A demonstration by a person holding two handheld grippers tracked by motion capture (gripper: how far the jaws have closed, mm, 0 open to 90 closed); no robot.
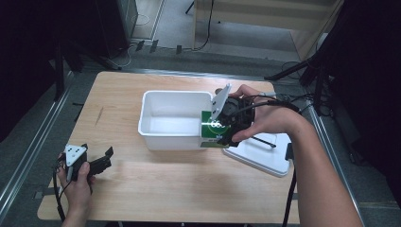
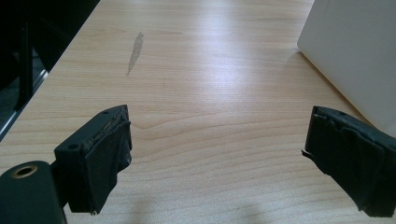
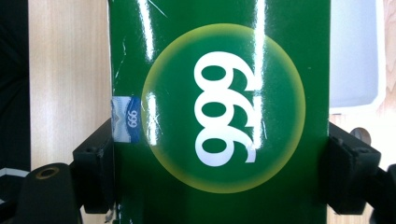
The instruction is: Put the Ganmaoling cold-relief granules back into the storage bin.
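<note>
The right hand-held gripper (image 1: pixel 227 127), at centre right of the high view, is clamping a green box (image 1: pixel 211 128) across its width; in the right gripper view the green box (image 3: pixel 219 112), printed with a yellow-rimmed circle and white numerals, is sitting between the two black jaws with both pads pressing its sides. The box is hanging at the right end of the white bin (image 1: pixel 156 135), just at its wall, in the middle of the tabletop (image 1: pixel 156 184). A white lid (image 1: pixel 265 158) is lying to the lower right of the bin. The left hand-held gripper (image 1: pixel 101 161), at lower left, is resting with its jaws spread wide and holding nothing.
</note>
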